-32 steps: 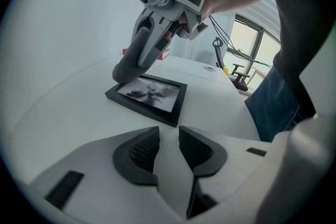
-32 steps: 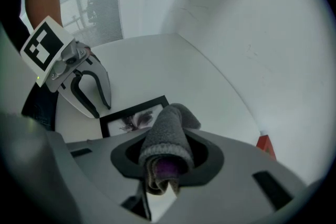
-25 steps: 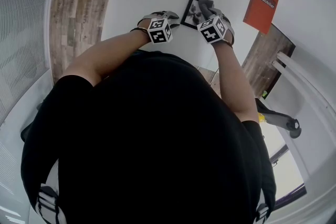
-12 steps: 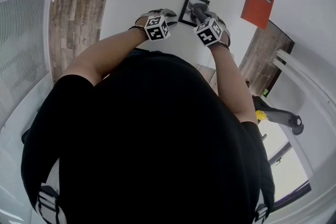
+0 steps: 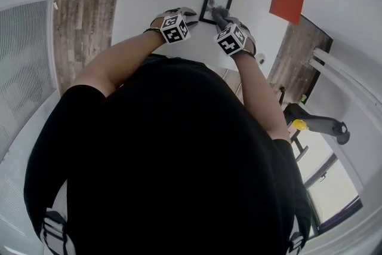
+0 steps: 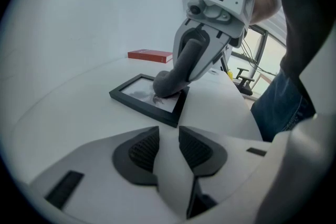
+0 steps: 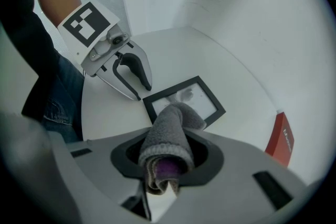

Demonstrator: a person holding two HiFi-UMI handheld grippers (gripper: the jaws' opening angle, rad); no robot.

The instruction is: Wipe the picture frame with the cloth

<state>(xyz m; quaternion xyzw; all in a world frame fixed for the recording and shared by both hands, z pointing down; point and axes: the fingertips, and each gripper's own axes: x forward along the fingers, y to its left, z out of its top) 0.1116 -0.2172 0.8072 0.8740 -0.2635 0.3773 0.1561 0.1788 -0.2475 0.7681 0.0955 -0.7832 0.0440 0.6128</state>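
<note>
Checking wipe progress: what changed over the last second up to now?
The right claw, shut on the cloth, slid the cloth leftward in the head view, from the picture frame's right edge toward its middle. Nothing was picked up or let go. The left claw stayed open and empty beside the frame, which stayed flat on the table.

The cloth hides part of the picture frame.

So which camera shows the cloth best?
The right gripper view: the cloth fills the middle, pinched in the jaws. The left gripper view shows its tip on the frame; the head view shows only a small grey bit.
</note>
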